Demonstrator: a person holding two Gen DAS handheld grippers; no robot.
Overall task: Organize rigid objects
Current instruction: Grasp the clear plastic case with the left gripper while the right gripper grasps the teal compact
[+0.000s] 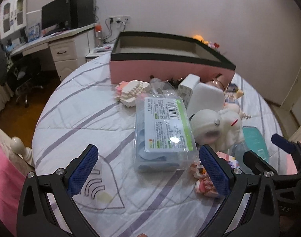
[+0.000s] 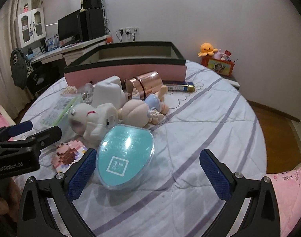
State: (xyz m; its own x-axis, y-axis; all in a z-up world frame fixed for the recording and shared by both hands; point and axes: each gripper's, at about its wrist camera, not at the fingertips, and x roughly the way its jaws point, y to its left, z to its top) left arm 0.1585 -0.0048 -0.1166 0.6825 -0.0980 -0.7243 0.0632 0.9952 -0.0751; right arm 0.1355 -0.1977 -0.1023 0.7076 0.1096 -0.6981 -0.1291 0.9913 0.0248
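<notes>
A clear plastic package (image 1: 164,130) with a white and green label lies on the bed, just ahead of my open, empty left gripper (image 1: 150,171). A teal oval box (image 2: 125,156) lies between the fingers of my open right gripper (image 2: 148,175), close to its left finger (image 2: 81,175). A pink storage box (image 1: 170,59) with a black rim stands open at the back; it also shows in the right wrist view (image 2: 126,69). A pink block model (image 1: 205,181) lies by my left gripper's right finger. A copper tin (image 2: 144,84) lies on its side near the box.
A white plush toy (image 2: 93,120), a baby doll (image 2: 142,110), a white case (image 2: 109,93), a pearl block piece (image 1: 130,92) and a blue and gold tube (image 2: 178,87) crowd the bed (image 2: 209,138). A desk with a monitor (image 1: 55,15) stands far left. Wooden floor surrounds the bed.
</notes>
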